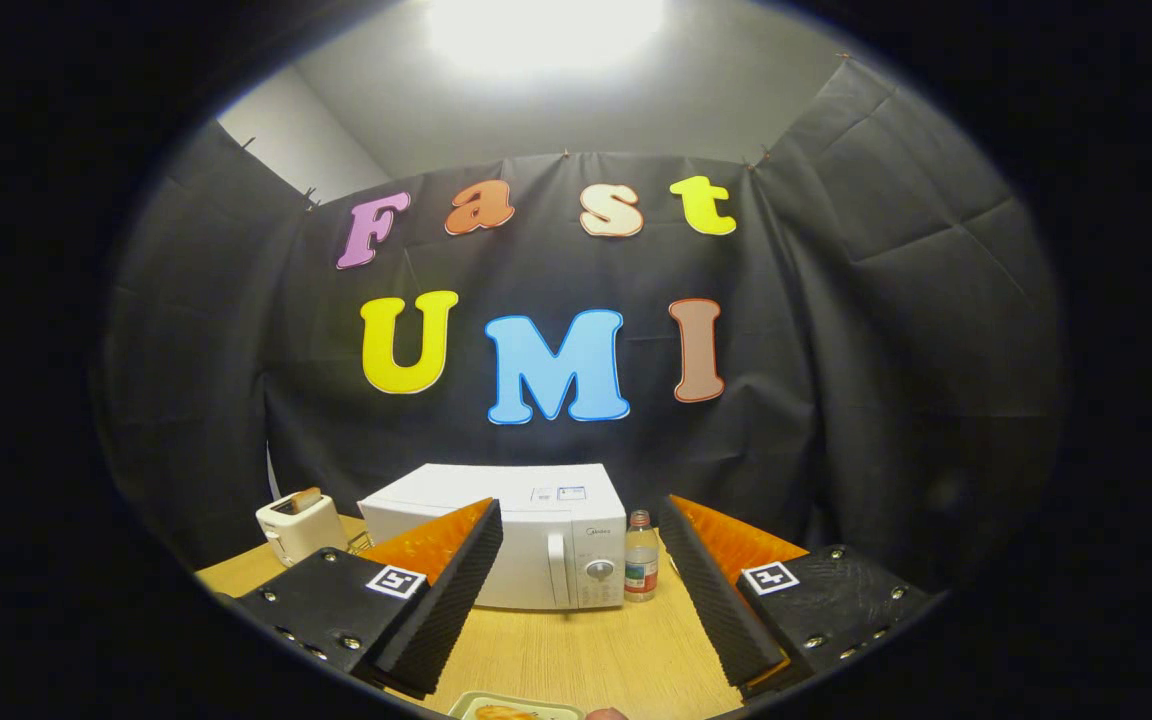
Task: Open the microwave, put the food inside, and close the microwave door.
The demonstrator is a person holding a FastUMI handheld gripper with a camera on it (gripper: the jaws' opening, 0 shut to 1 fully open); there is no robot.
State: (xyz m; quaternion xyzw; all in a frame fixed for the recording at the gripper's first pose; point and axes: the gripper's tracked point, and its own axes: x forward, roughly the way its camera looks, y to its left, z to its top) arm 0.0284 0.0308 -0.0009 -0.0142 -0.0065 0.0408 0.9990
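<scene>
A white microwave (536,535) stands at the back of the wooden table (576,650), its door closed, with a handle and a round knob on its right side. My gripper (581,540) is open, held well short of the microwave, fingers spread wide with nothing between them. The left fingertip overlaps the microwave's door in the view. Close below the fingers lies a pale tray (516,708) with a piece of orange-brown food on it, only its far edge showing.
A white toaster (299,525) with a slice in it stands left of the microwave. A small bottle (641,570) with a label stands just right of the microwave. A small reddish object (606,714) shows beside the tray.
</scene>
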